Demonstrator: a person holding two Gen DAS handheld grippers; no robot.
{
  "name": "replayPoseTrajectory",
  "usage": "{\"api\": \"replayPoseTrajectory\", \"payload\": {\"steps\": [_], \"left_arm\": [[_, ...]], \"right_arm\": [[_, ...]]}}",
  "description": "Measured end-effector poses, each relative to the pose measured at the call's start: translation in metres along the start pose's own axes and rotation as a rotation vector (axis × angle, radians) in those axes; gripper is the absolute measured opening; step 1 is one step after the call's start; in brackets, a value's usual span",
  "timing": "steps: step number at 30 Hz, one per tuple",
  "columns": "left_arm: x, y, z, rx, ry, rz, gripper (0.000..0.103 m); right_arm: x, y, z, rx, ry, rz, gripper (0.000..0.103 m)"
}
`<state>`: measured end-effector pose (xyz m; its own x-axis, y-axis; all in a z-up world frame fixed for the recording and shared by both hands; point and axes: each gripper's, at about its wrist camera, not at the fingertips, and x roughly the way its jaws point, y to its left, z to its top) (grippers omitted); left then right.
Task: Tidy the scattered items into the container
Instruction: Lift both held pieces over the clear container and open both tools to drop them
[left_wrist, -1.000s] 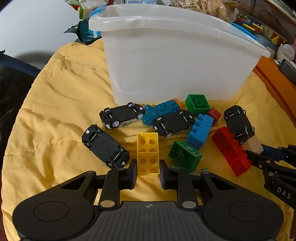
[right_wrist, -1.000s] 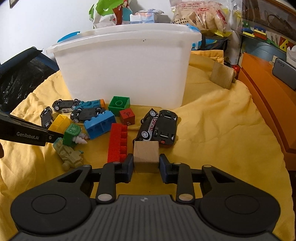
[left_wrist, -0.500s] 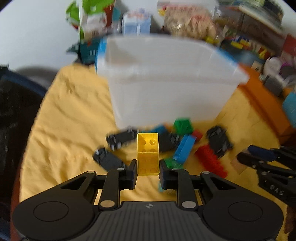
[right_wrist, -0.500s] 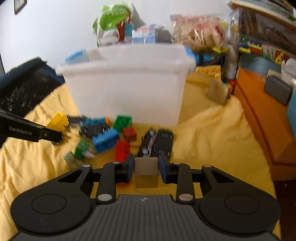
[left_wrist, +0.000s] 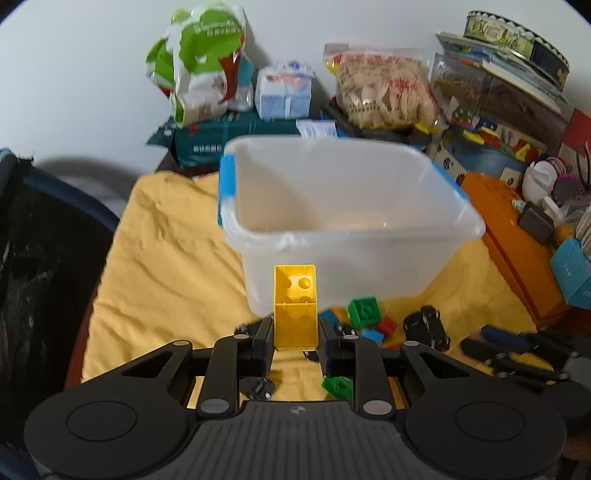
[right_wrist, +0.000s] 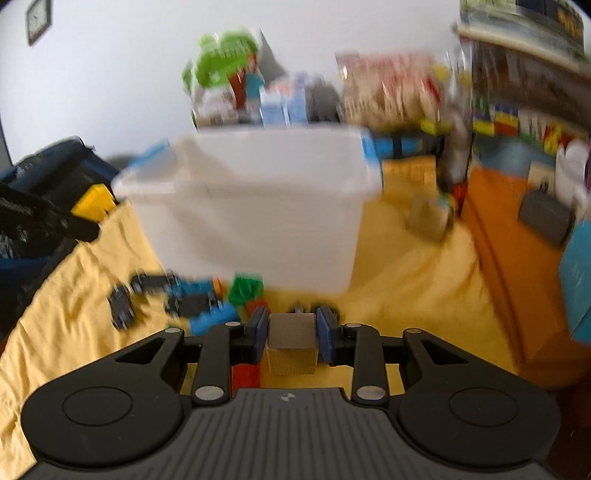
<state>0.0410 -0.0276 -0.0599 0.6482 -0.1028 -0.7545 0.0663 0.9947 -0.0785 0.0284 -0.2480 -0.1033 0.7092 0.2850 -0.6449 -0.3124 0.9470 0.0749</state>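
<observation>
My left gripper (left_wrist: 295, 341) is shut on a yellow brick (left_wrist: 295, 306) and holds it raised in front of the white plastic bin (left_wrist: 458, 236), below its near rim. The bin looks empty inside. My right gripper (right_wrist: 291, 332) is shut on a wooden cube (right_wrist: 291, 347), lifted above the yellow cloth (right_wrist: 399, 280) in front of the bin (right_wrist: 251, 229). Toy cars (left_wrist: 426, 326) and green (left_wrist: 365, 310), blue and red bricks lie on the cloth (left_wrist: 166, 258) at the bin's foot. The left gripper with the yellow brick (right_wrist: 94, 199) shows at the left of the right wrist view.
Bags and boxes (left_wrist: 199, 85) stand behind the bin. An orange surface (left_wrist: 517, 236) with small items runs along the right. A dark bag (left_wrist: 33, 258) sits at the left. A second wooden block (right_wrist: 428, 221) lies on the cloth right of the bin.
Both grippers have lifted off the cloth with their loads, the yellow brick and the wooden cube. The views rose, so the bin's inside shows in the left wrist view.
</observation>
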Motion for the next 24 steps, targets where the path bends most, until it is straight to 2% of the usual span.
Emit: {"api": "replayPoseTrajectory", "payload": {"steps": [5,8,9,10,11,12,13,14,19,24], "left_arm": [[0.015,-0.002,-0.014,0.004,0.035,0.008,0.027],[0.019,-0.001,-0.020,0.005,0.048,0.006,0.027],[0.020,0.000,-0.021,0.002,0.051,0.003,0.027],[0.021,0.000,-0.022,-0.001,0.055,0.001,0.027],[0.022,0.001,-0.023,-0.002,0.058,0.000,0.027],[0.023,0.000,-0.023,-0.002,0.060,-0.001,0.027],[0.023,0.000,-0.023,0.001,0.061,-0.001,0.027],[0.023,0.000,-0.022,0.006,0.062,-0.002,0.027],[0.020,-0.003,-0.019,0.024,0.061,0.001,0.027],[0.002,-0.003,-0.004,0.030,0.035,0.001,0.027]], "right_arm": [[0.032,0.002,-0.031,-0.007,0.090,-0.013,0.033],[0.037,0.005,-0.040,-0.028,0.102,-0.027,0.034],[0.038,0.006,-0.041,-0.026,0.107,-0.030,0.036],[0.039,0.005,-0.044,-0.021,0.112,-0.033,0.043],[0.039,0.004,-0.046,-0.016,0.116,-0.034,0.044],[0.039,0.003,-0.048,-0.012,0.116,-0.029,0.041],[0.038,0.001,-0.048,-0.013,0.117,-0.024,0.034],[0.038,0.001,-0.049,-0.014,0.115,-0.021,0.033],[0.028,-0.002,-0.041,-0.004,0.089,-0.010,0.033],[-0.004,0.002,-0.007,-0.022,0.002,0.017,0.033]]}}
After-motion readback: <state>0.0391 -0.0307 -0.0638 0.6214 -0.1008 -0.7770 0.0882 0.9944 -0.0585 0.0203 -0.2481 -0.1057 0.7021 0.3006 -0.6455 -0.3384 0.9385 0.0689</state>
